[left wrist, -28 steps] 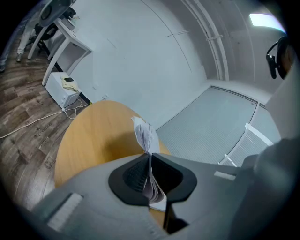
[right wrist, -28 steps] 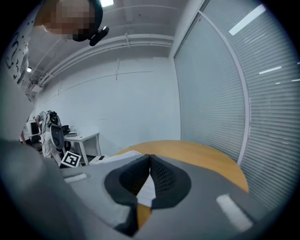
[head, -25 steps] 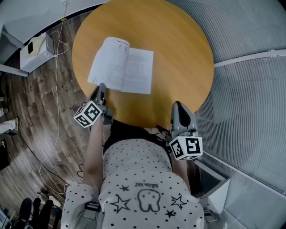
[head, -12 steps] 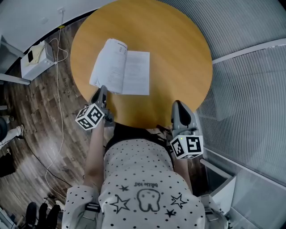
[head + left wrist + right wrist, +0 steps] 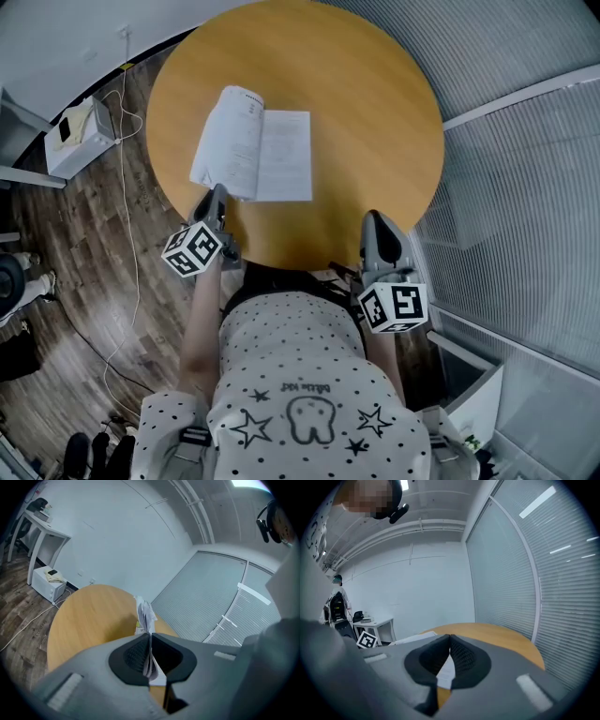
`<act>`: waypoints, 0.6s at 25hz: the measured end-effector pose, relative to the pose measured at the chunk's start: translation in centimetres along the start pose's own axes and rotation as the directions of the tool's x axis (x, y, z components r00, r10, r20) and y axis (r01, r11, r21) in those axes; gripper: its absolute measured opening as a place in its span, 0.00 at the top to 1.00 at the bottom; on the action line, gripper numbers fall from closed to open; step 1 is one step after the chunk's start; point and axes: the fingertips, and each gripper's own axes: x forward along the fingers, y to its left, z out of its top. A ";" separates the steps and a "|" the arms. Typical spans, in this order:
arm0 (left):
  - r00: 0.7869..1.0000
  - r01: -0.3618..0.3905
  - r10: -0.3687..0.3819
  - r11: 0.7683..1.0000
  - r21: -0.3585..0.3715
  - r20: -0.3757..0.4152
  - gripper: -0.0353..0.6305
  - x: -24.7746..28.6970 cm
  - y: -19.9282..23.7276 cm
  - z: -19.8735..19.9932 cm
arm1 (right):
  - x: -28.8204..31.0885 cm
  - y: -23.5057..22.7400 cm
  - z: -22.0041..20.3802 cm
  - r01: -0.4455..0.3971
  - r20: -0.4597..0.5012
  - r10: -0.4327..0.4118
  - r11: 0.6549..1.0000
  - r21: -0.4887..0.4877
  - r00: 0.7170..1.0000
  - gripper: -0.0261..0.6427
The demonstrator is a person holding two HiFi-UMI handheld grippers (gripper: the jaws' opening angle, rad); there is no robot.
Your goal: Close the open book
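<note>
White pages, printed: the book [image 5: 255, 148] lies open on the left half of the round wooden table [image 5: 375, 112], toward the person's side. Right-hand page flat on the wood. Left-hand sheaf raised off the table and bowed over toward the spine, outer edge curling up.

Left gripper [image 5: 217, 193] sits at the book's near left corner, clenched on that raised sheaf. In the left gripper view the pages [image 5: 145, 615] stand on edge between the two dark pads, pinched at the tips [image 5: 150, 637], with the rest fanning upward beyond them.

Right gripper [image 5: 375, 221] is over the near right edge of the table, well apart from the book. Its jaws meet at the tips in the right gripper view [image 5: 449, 639]; nothing between them. Flat page visible only through the hollow behind the tips.

Person's dotted shirt [image 5: 300, 375] fills the lower head view. Wood-plank floor [image 5: 84, 281] to the left, with a white box [image 5: 80, 127] and a thin white cable [image 5: 131, 244] trailing across it. Ribbed blinds [image 5: 525, 187] to the right of the table.
</note>
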 end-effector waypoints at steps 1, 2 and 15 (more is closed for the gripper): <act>1.000 0.001 -0.001 1.000 0.006 -0.003 0.91 0.0 -0.1 0.0 | 0.0 0.0 0.0 0.002 0.001 -0.002 1.000 0.001 1.000 0.95; 1.000 0.002 -0.002 1.000 0.014 -0.006 0.91 0.1 -0.3 0.0 | 0.0 -0.1 0.1 0.004 0.002 -0.004 1.000 0.001 1.000 0.96; 0.999 0.029 -0.024 0.992 0.121 -0.043 0.91 1.1 -2.2 -0.3 | -0.9 -1.5 0.0 0.050 0.011 -0.051 0.999 0.015 0.999 0.95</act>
